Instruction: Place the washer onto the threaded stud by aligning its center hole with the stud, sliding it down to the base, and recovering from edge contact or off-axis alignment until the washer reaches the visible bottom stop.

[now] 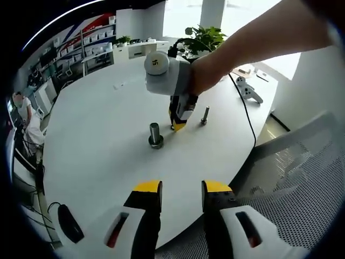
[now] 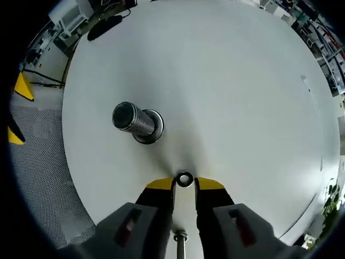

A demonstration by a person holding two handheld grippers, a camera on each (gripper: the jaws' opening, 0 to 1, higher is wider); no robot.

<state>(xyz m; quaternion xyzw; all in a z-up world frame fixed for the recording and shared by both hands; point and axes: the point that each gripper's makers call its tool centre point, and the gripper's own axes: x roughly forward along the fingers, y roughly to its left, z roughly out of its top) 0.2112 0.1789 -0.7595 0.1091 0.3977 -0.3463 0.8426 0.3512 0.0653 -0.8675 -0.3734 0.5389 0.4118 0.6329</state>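
While the washer [image 2: 184, 179] is clamped flat on the counter [image 2: 226, 81] by the right claw [image 2: 185, 183], lifting toward the nearby threaded stud [image 2: 135, 121] is needed next; the left claw [image 1: 181, 188] is held apart, empty.

Grey tongs [image 2: 184, 186], yellow tips, red slots

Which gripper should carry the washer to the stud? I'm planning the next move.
Right. The right gripper is down at the table with the washer between its tips, close to the threaded stud. The left gripper is open, farther back.
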